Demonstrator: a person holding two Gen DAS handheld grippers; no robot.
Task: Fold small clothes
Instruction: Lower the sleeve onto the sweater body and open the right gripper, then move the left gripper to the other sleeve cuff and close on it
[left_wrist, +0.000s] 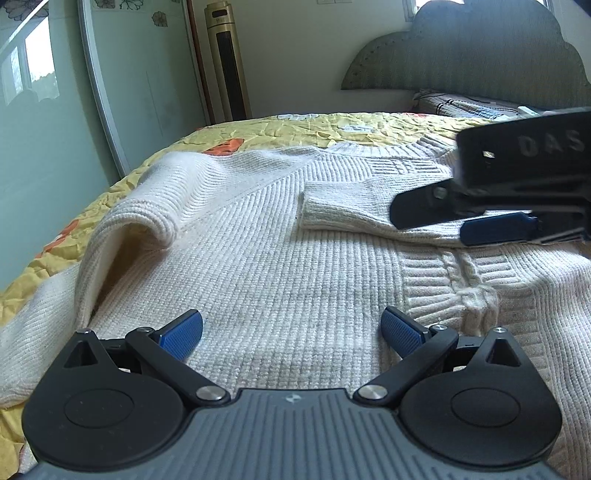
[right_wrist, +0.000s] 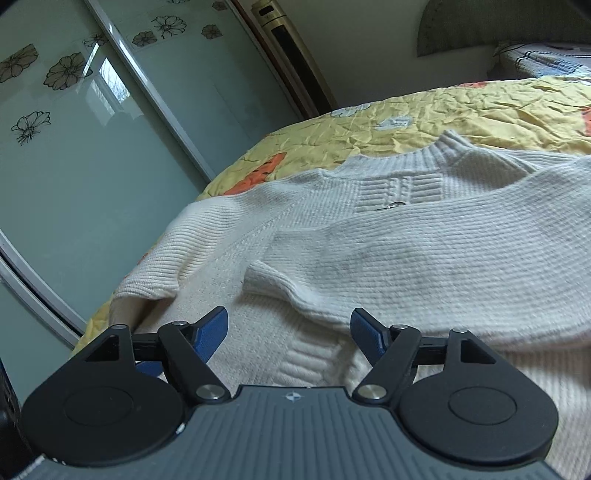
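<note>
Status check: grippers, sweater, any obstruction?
Left gripper open, empty. Right gripper open over folded sleeve. Cream ribbed-knit sweater flat on yellow bedspread. Nothing blocking.

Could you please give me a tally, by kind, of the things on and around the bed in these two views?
Cream knit sweater: 1
Yellow floral bedspread: 1
Patterned pillow: 1
Grey headboard: 1
Gold tower air conditioner: 1
Grippers, both open: 2 (left gripper, right gripper)
Total: 7
</note>
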